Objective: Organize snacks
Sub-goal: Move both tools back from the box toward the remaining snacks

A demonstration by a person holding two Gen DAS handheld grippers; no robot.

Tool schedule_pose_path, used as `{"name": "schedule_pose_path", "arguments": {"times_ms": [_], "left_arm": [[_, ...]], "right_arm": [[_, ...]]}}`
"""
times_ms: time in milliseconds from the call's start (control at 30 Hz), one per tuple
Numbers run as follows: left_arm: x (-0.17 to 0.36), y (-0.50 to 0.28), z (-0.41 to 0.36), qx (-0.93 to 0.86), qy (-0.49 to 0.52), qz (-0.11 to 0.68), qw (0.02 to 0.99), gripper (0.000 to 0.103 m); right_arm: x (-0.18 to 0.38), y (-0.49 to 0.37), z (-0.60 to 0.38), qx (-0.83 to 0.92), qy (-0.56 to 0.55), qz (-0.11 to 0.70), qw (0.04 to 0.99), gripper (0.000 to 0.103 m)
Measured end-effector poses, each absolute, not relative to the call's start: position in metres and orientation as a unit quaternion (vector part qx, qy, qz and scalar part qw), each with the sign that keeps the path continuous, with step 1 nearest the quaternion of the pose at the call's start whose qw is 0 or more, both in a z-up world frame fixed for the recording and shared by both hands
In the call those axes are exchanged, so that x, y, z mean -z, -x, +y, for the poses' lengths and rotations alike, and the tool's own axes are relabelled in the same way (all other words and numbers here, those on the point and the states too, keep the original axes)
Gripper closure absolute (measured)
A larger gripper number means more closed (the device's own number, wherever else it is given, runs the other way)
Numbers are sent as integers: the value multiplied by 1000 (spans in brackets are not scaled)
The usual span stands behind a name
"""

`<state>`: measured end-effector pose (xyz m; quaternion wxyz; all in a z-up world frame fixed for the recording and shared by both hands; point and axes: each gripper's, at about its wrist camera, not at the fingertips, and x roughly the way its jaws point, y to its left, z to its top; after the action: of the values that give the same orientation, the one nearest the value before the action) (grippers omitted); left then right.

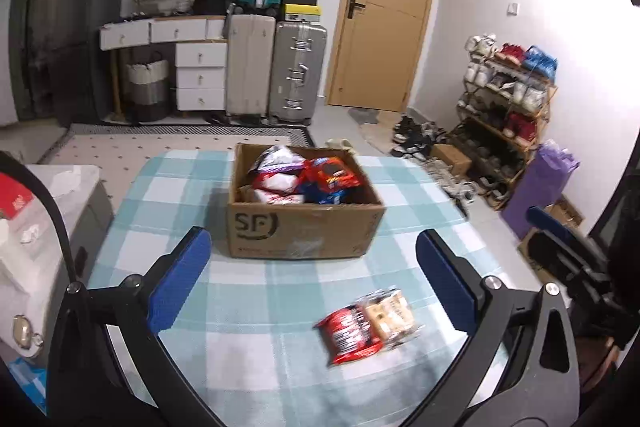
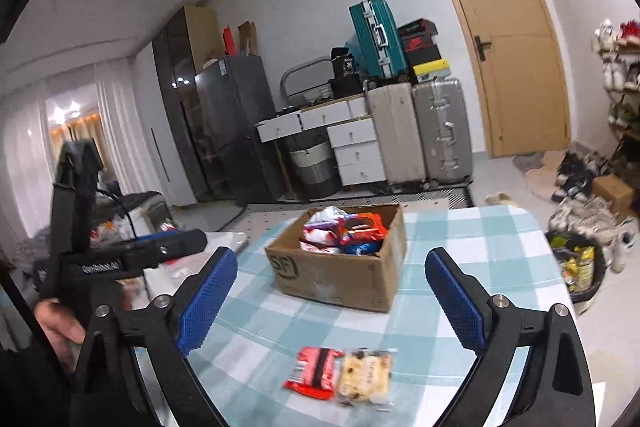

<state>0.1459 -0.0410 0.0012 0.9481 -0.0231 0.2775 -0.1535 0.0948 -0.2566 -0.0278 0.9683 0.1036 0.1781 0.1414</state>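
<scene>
While both tools hang above a counter (image 1: pixel 168 187) covered in a teal-and-white checked cloth, nothing is held in either one. The left gripper (image 1: pixel 314 279), with blue textured pads on black arms, has its jaws spread wide apart and empty. The right gripper (image 2: pixel 332 301), built the same way, is also spread wide with nothing between its pads.

An open brown cardboard box (image 1: pixel 304 231) printed with black "SF" lettering sits near the middle of the counter, beyond both sets of fingers. Red, white and blue snack packets (image 1: pixel 304 179) fill it, piled loosely together.

Nearer the cameras, two more snacks lie flat on the cloth, touching side by side. One is a red foil wrapper (image 2: pixel 314 373); the other, to its right, is a clear packet of pale speckled biscuit (image 2: pixel 364 379). In the left wrist view they lie towards the right-hand finger; in the right wrist view they sit roughly midway between the fingers, closer than the box.

The right wrist view also shows the left gripper from the side at the left edge, with a hand (image 2: pixel 60 323) wrapped around its handle.

Behind the counter stand suitcases (image 1: pixel 276 71), white drawers (image 1: pixel 200 75) and a tan wooden door (image 1: pixel 384 19).
</scene>
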Motion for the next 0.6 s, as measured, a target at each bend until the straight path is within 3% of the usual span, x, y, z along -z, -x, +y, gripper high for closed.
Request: {"name": "schedule_pose_path", "arguments": {"times_ms": [267, 600], "left_arm": [[70, -136, -32, 100, 31, 285, 953, 1], [120, -135, -61, 111, -2, 251, 962, 1]], "right_arm": [[64, -80, -252, -121, -121, 172, 970, 1], [120, -104, -249, -91, -107, 255, 957, 1]]}}
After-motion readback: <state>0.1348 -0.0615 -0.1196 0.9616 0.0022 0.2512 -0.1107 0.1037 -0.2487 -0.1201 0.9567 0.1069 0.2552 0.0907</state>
